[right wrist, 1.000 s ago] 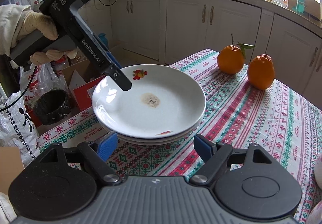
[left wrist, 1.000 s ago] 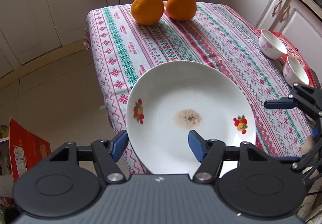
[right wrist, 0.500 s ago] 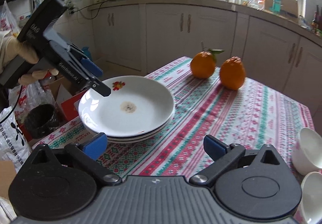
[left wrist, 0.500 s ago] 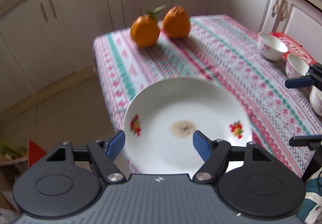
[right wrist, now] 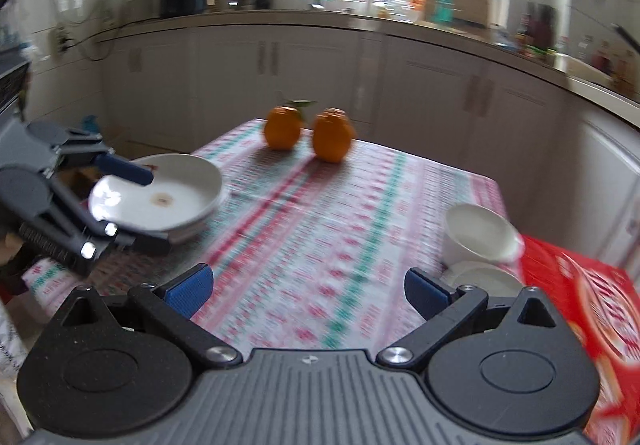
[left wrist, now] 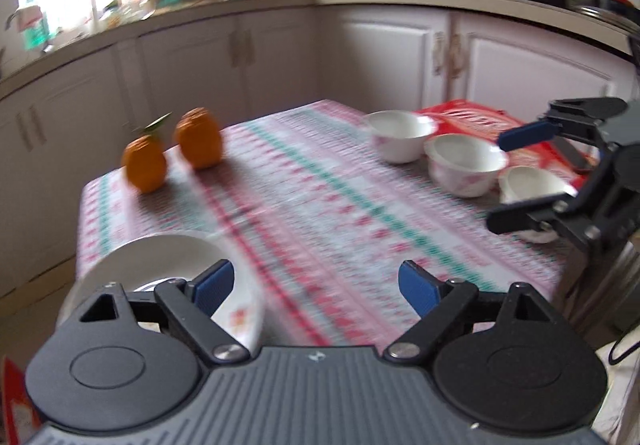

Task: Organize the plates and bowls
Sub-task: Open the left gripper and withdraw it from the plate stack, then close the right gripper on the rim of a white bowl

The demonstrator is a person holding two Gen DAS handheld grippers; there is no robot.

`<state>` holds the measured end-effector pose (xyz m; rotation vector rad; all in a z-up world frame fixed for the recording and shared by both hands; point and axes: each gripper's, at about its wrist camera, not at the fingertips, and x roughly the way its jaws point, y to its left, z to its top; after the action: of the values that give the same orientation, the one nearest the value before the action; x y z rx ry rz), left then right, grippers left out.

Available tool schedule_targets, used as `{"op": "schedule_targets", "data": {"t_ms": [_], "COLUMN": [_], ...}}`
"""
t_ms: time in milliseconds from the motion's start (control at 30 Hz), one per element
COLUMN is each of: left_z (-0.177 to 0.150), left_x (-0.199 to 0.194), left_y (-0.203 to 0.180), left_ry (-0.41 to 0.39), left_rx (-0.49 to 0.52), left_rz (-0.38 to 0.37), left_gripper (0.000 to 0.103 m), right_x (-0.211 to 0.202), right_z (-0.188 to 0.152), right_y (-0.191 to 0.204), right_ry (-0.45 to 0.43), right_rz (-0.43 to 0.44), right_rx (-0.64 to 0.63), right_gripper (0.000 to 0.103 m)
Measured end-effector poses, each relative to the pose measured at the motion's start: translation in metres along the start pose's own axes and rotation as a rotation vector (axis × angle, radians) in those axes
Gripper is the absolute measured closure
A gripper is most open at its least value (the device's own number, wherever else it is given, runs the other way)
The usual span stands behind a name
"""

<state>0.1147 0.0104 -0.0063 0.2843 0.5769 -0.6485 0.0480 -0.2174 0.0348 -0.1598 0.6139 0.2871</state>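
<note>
Plates (right wrist: 160,201) sit stacked at the left corner of the bench (left wrist: 320,213), beside and below the left gripper (left wrist: 316,285), whose fingers (left wrist: 212,281) are opening with nothing between them. Two oranges (left wrist: 172,153) stand at the far edge. Three bowls (left wrist: 464,165) lie in a row at the right, by a red box (right wrist: 592,309). The right gripper (right wrist: 308,285), fingers spread fully and empty, is the nearer to the bowls, which lie ahead and right of it.
</note>
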Motion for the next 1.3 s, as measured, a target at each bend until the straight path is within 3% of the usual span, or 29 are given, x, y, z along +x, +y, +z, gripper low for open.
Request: {"op": "schedule_targets", "data": {"t_ms": [200,367,533,933,1300], "left_z": [-0.002,-0.004,-0.004,0.003,0.006], "left_x": [0.02,0.04,0.06,0.087,0.094], "left_y": [-0.066,-0.113,-0.144,-0.178,-0.18], "left_ry": [-0.042,-0.034,-0.028,-0.028,-0.035], "left_rx": [0.072,0.169,0.205,0.211,0.186], "left_rz": [-0.098,-0.194,-0.264,-0.35,-0.363], "left_gripper": [0.013,0.013,0.013,0.015,0.026], "right_x": [-0.027,-0.042,-0.046,-0.037,-0.025], "right_z": [-0.029,-0.052,-0.07,-0.084,-0.082], "right_y": [-0.032,-0.059,-0.088,-0.128,-0.151], "right_ry": [0.017,0.04,0.065,0.099,0.133], "right_rz": [-0.092,-0.155,-0.183,-0.108,-0.042], "right_rx": [0.073,0.14,0.225,0.348,0.402], "right_gripper": [0.0,0.0,0.0,0.005,0.022]}}
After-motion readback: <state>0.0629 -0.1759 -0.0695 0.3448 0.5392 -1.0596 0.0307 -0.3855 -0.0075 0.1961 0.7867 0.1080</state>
